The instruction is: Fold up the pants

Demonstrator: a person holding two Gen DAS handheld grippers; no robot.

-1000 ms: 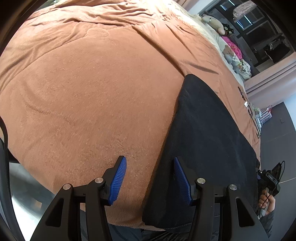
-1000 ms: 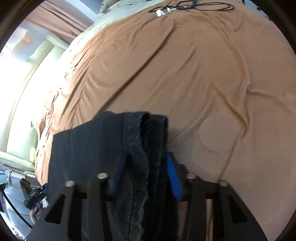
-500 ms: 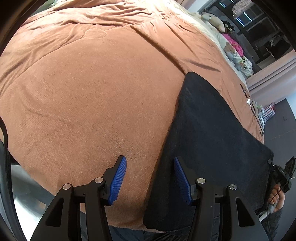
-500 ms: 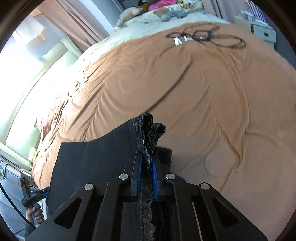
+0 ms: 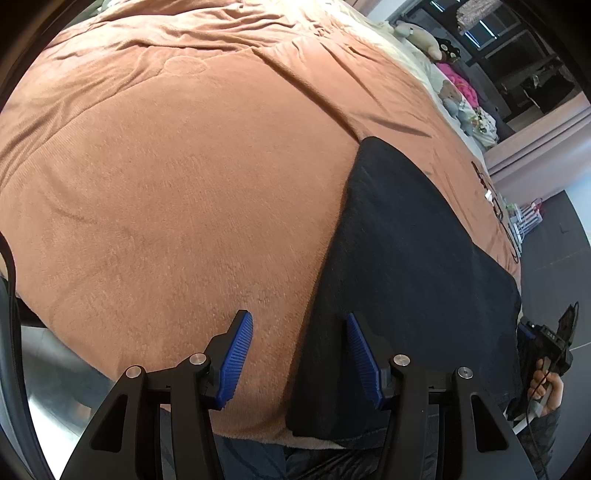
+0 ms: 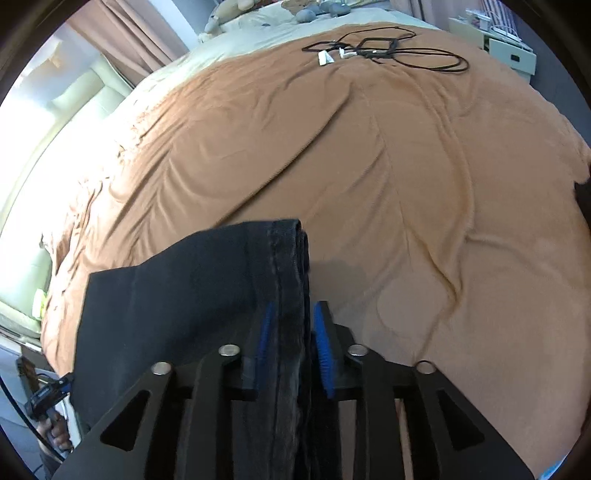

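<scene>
The right gripper [image 6: 291,343] was opening around the dark folded denim pants' [image 6: 207,295] edge (lying leftward); the left gripper [image 5: 299,354] gaped empty.

Both fisheye views sit on the grippers, looking steeply down and forward, close over the brown blanket [image 5: 177,192]. The left wrist view faces the plush toys [image 5: 417,31] at upper right; the right wrist view faces black cables [image 6: 384,50] at top. Both share the dark pants [image 5: 406,266].
</scene>
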